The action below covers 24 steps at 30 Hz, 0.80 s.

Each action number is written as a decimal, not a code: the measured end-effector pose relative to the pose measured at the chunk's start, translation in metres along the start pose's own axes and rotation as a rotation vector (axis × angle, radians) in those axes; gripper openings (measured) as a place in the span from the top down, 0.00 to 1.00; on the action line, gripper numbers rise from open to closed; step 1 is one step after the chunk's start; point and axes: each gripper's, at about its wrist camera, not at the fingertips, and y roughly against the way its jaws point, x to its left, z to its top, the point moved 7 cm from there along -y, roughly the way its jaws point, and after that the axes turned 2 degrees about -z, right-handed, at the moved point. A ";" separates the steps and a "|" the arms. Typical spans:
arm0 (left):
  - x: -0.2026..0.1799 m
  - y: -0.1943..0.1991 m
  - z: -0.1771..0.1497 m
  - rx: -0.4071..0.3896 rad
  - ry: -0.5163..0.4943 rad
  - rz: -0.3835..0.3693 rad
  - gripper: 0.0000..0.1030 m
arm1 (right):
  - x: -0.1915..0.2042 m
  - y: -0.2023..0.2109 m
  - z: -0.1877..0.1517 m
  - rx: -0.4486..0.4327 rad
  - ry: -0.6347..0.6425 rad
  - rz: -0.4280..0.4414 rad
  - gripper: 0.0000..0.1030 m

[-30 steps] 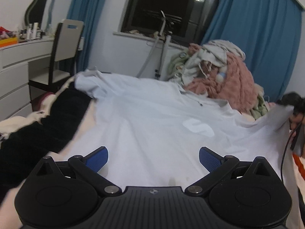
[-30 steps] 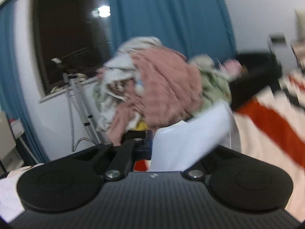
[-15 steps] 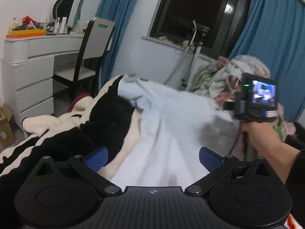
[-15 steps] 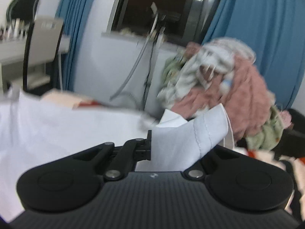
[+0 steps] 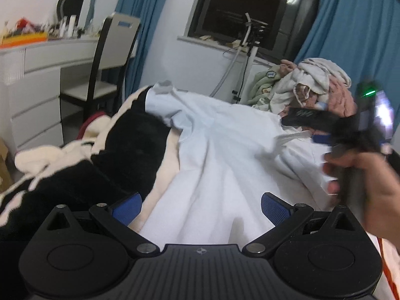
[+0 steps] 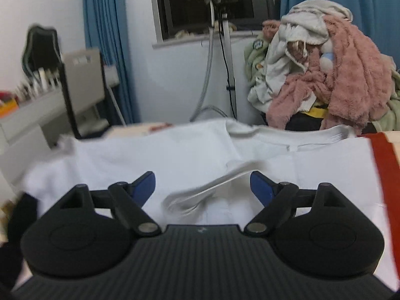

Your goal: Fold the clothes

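- Fingers of the left gripper (image 5: 200, 203), black arms tipped with blue pads (image 5: 126, 207), stand wide apart at the bottom of the left wrist view and hold nothing; the white cotton T-shirt (image 5: 225, 155) lies between and beyond them.
- Spread the same way, the right gripper (image 6: 201, 183) has its blue-padded fingers (image 6: 143, 183) well apart with nothing clamped; a loose, blurred fold of the white shirt (image 6: 212, 187) sits in the gap between them, and I cannot tell whether it touches either pad.
- In the left wrist view the right gripper shows from outside (image 5: 315, 138), gripped by the person's right hand (image 5: 362, 172) over the right part of the shirt, motion-blurred.
- White shirt fabric is spread across the bed, its ribbed collar (image 6: 287, 135) at the far edge and one sleeve (image 5: 162, 92) reaching out to the far left.
- Beside the shirt on the left lies a black-and-cream fleece blanket (image 5: 120, 155), touching the shirt's edge.
- An orange-red and cream striped cover (image 6: 385, 165) borders the shirt on the right.
- Farther back rises a heap of pink, cream and pale green laundry (image 6: 325, 70).
- A white stand with a hose (image 6: 225, 50) is left of that heap, under the dark window (image 5: 250, 7).
- Far left: a black-framed chair (image 5: 110, 57) at a white dresser (image 5: 37, 75), with blue curtains (image 5: 355, 25) behind.
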 end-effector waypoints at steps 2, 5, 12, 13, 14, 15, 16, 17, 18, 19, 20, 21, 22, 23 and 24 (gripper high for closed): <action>-0.006 0.010 0.000 -0.003 -0.009 -0.015 0.01 | -0.005 0.037 0.007 -0.022 -0.022 0.005 0.18; -0.016 0.025 0.000 -0.006 -0.022 -0.037 0.01 | -0.017 0.106 0.008 -0.046 -0.064 0.008 0.18; -0.049 0.060 -0.012 0.027 -0.051 -0.134 0.01 | -0.079 0.265 -0.048 -0.027 -0.151 -0.096 0.18; -0.055 0.065 -0.016 0.039 -0.054 -0.155 0.02 | -0.090 0.284 -0.055 -0.020 -0.170 -0.126 0.18; -0.062 0.071 -0.019 0.050 -0.058 -0.176 0.05 | -0.103 0.302 -0.060 -0.035 -0.215 -0.144 0.18; -0.069 0.075 -0.023 0.060 -0.071 -0.195 0.07 | -0.116 0.321 -0.064 -0.054 -0.264 -0.160 0.18; -0.079 0.079 -0.028 0.066 -0.100 -0.209 0.11 | -0.129 0.338 -0.067 -0.085 -0.312 -0.176 0.18; -0.088 0.082 -0.032 0.072 -0.126 -0.224 0.13 | -0.142 0.355 -0.071 -0.119 -0.360 -0.193 0.18; -0.098 0.086 -0.037 0.079 -0.140 -0.239 0.14 | -0.156 0.369 -0.075 -0.143 -0.395 -0.217 0.18; -0.107 0.090 -0.040 0.083 -0.144 -0.255 0.15 | -0.166 0.380 -0.078 -0.160 -0.409 -0.241 0.18; -0.118 0.094 -0.045 0.094 -0.144 -0.272 0.18 | -0.177 0.389 -0.081 -0.174 -0.411 -0.271 0.18; -0.130 0.098 -0.051 0.110 -0.147 -0.291 0.19 | -0.186 0.395 -0.084 -0.179 -0.415 -0.296 0.18; -0.145 0.102 -0.056 0.129 -0.157 -0.313 0.22 | -0.194 0.401 -0.087 -0.183 -0.420 -0.321 0.18; -0.159 0.106 -0.063 0.147 -0.169 -0.334 0.25 | -0.202 0.405 -0.089 -0.191 -0.432 -0.328 0.17; -0.176 0.111 -0.071 0.162 -0.186 -0.356 0.26 | -0.209 0.410 -0.092 -0.199 -0.446 -0.331 0.17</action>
